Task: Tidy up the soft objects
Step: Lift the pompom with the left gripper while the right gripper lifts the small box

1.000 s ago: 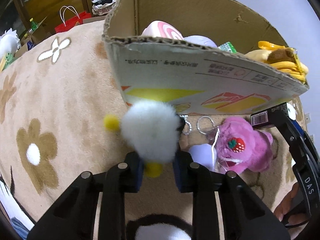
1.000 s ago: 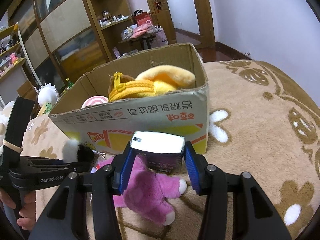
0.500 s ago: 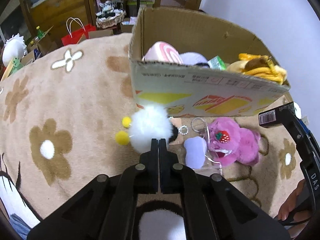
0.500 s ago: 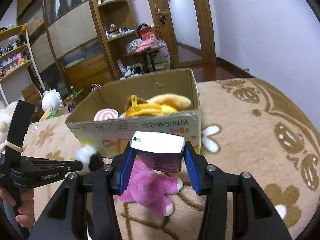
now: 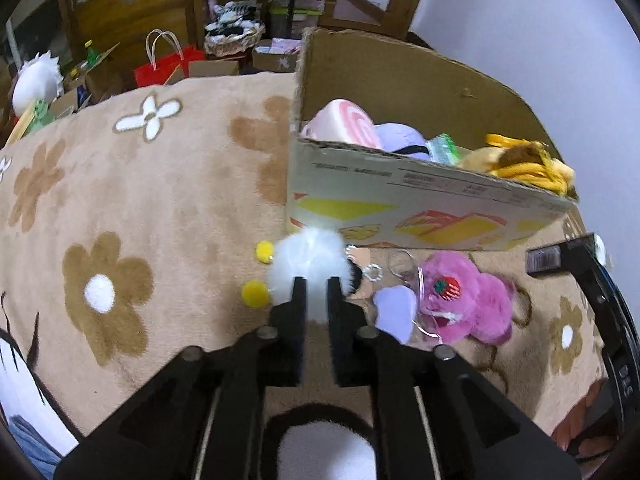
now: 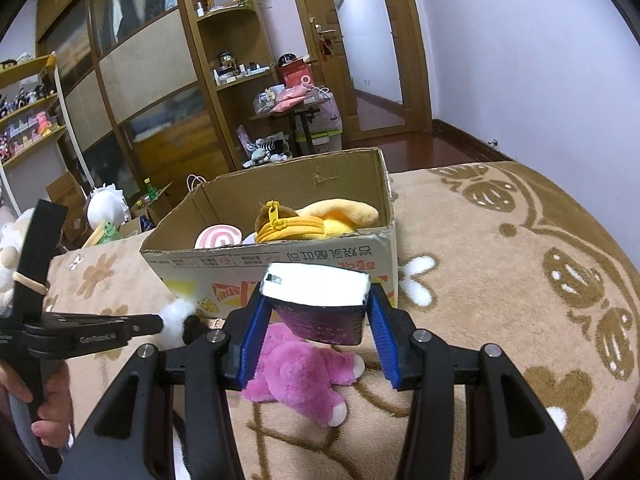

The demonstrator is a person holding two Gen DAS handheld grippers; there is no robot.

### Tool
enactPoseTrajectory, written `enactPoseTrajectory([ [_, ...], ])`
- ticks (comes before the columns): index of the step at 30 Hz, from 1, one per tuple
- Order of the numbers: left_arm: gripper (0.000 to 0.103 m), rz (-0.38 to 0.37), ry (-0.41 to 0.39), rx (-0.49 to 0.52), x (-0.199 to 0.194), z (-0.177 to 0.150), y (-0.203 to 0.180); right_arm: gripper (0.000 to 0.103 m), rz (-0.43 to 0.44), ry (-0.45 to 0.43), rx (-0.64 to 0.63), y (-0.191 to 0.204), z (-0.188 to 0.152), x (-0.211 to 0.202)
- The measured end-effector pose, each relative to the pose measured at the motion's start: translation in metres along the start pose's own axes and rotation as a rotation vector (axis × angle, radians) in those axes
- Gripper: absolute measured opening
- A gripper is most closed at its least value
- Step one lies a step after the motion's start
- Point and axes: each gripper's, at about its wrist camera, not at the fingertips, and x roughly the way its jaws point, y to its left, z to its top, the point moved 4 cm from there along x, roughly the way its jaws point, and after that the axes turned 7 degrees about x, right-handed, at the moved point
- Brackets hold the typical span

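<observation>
Cardboard box (image 5: 400, 196) sits ahead, above left gripper (image 5: 316, 292), clenched on fluffy white pompom toy (image 5: 308, 264); right gripper (image 6: 316, 320) grasps a purple packet (image 6: 320, 300).

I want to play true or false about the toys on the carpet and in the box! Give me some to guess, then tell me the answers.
1. The left tool is pinching the white fluffy toy. True.
2. The pink plush is inside the cardboard box. False: it lies on the carpet in front of the box.
3. The right tool holds a purple packet with a white top. True.
4. The cardboard box is empty. False: a yellow plush and a pink swirl toy are in it.
5. The white fluffy toy has yellow pom-poms. True.
</observation>
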Motion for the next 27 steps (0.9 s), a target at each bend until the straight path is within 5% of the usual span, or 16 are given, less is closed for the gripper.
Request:
enactPoseTrajectory([
  [7, 0.026, 0.001, 0.052, -0.01, 0.022, 0.005, 0.002, 0.051, 0.012, 0.006, 0.022, -0.004, 0.003, 0.003],
  [11, 0.059, -0.002, 0.033, -0.005, 0.028, 0.012, 0.0, 0.051, 0.015, 0.015, 0.029, -0.006, 0.003, 0.008],
  [20, 0.059, -0.009, 0.064, 0.016, 0.057, 0.02, -0.007, 0.051, 0.019, 0.022, 0.029, -0.006, 0.003, 0.016],
  [27, 0.04, 0.002, 0.041, 0.052, 0.058, 0.021, -0.017, 0.051, 0.013, 0.015, 0.031, -0.008, 0.003, 0.019],
])
